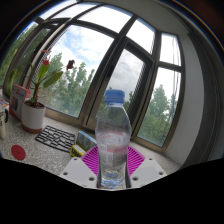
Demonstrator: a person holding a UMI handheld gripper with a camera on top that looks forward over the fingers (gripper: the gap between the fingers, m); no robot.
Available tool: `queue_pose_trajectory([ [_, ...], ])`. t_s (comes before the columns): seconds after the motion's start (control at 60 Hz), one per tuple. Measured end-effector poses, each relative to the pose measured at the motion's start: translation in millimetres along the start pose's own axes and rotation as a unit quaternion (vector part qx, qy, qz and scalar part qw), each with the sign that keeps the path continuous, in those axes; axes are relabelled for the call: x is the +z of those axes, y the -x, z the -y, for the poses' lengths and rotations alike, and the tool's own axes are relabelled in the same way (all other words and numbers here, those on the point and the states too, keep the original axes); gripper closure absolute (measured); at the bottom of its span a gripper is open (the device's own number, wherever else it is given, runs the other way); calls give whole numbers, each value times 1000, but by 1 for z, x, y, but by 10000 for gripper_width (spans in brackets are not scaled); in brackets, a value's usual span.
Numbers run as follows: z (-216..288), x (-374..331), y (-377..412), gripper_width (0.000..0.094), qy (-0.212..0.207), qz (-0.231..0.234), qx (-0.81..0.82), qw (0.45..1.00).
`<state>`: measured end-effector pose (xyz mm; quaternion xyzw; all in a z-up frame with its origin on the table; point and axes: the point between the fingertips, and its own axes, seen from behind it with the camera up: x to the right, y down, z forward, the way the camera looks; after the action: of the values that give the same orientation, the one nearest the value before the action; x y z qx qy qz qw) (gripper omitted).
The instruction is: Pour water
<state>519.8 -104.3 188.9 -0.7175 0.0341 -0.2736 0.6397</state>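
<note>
A clear plastic water bottle (112, 135) with a blue cap stands upright between my fingers, its base close to the camera. The magenta pads (90, 158) lie against both of its sides with no gap showing. My gripper (112, 152) is shut on the bottle. Water fills most of the bottle. What lies under its base is hidden. No cup or other vessel for the water is in view.
A potted plant with red flowers in a white pot (34, 112) stands on the table beyond and left of the fingers. A black gridded mat (57, 138) and a red round lid (17, 152) lie near it. A large bay window (130, 60) fills the background.
</note>
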Motion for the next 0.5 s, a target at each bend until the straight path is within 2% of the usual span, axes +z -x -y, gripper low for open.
queue_pose_trajectory([
  [0.15, 105, -6, 0, 617, -64, -90, -159, 981],
  [0.283, 202, -18, 42, 619, -139, -150, -329, 922],
  [0.4, 263, -33, 118, 618, -209, -157, -472, 842],
  [0.5, 284, -41, 201, 618, -276, -130, -587, 750],
])
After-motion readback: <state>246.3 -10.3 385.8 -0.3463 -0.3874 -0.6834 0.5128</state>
